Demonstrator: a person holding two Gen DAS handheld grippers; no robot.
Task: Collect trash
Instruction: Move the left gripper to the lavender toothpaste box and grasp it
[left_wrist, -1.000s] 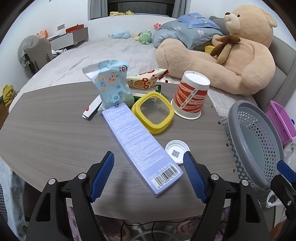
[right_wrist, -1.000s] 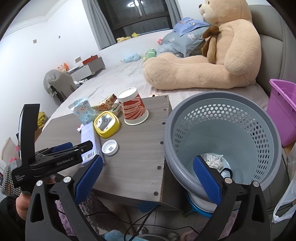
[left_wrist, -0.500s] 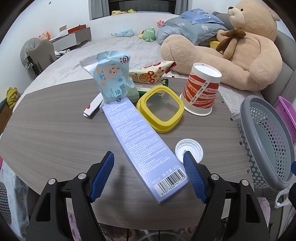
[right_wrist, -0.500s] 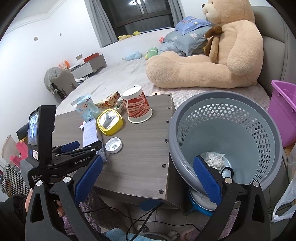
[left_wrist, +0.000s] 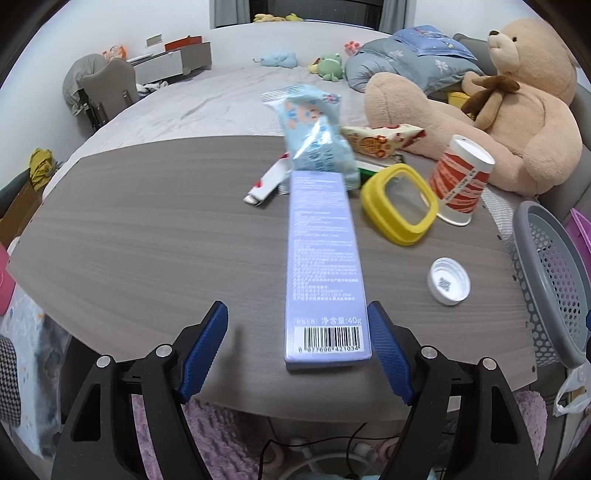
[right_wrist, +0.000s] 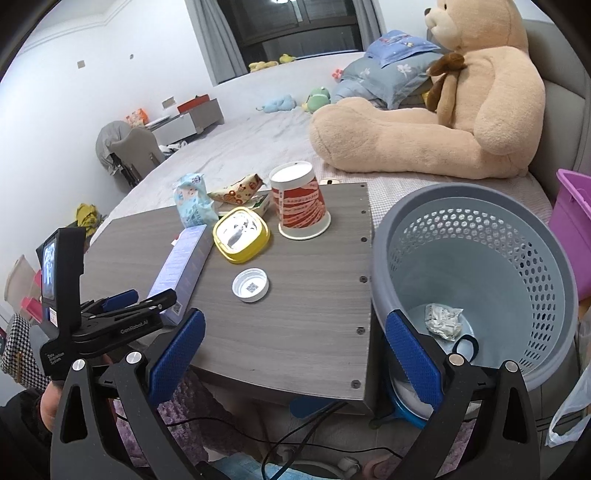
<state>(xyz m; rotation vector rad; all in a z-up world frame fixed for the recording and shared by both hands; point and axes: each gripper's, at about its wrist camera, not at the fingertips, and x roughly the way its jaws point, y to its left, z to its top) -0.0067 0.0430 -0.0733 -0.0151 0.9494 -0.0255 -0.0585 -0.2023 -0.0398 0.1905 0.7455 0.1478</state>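
The grey basket holds a crumpled wrapper beyond the right gripper, whose fingers are spread wide and empty. The left gripper is also wide open; the near end of the purple box lies between its fingers, beside the right one, contact unclear.

Even indoor light is filling both views. Fisheye distortion is bending and darkening the corners. Motion blur is smearing the pale blue snack packet; glare is whitening the yellow-rimmed square lid.
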